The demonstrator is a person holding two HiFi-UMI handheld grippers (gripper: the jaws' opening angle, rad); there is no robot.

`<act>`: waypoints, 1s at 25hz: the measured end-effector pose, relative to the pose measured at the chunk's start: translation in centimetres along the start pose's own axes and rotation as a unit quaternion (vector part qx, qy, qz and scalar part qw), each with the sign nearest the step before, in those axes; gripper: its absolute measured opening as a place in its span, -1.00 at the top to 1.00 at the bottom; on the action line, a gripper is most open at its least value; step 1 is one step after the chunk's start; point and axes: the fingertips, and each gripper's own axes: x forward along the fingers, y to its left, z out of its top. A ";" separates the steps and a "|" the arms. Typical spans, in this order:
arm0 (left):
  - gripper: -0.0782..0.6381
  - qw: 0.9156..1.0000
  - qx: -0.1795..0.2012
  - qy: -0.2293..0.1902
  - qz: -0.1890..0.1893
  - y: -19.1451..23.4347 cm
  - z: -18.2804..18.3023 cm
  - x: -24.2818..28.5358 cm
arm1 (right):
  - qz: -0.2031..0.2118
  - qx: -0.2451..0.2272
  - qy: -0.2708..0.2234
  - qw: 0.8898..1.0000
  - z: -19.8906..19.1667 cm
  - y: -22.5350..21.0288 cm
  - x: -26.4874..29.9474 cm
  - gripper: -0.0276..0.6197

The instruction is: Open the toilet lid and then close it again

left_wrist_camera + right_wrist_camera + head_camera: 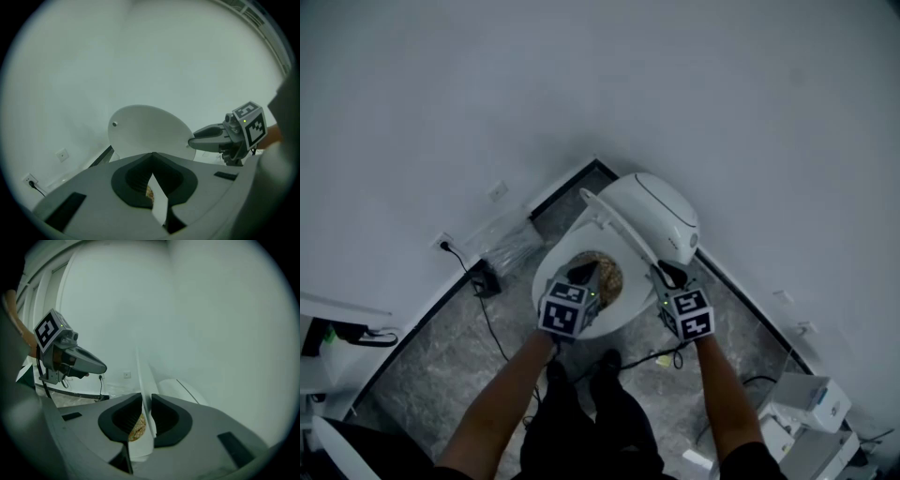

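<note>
The white toilet lid stands raised and shows edge-on in the head view, in front of the rounded tank. My right gripper is at the lid's near right edge. In the right gripper view the thin lid runs upright between the two jaws of the right gripper, which are closed on it. My left gripper hovers over the open bowl, shut and holding nothing. In the left gripper view the lid's broad face rises beyond the left gripper.
A wall socket with a black cable and a black box lie left of the toilet, beside a plastic-wrapped bundle. White boxes stand at the lower right. The person's feet are right before the bowl.
</note>
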 end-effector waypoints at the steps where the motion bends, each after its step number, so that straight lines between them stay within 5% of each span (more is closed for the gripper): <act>1: 0.76 1.000 0.002 0.000 -0.001 0.1 0.0 0.0 | 0.005 -0.002 0.004 1.000 -0.3 0.8 0.0 0.69; 25: 0.76 1.000 -0.009 0.001 -0.013 4.0 -4.3 -2.0 | 0.047 -0.098 0.046 0.993 -4.7 11.6 0.4 0.61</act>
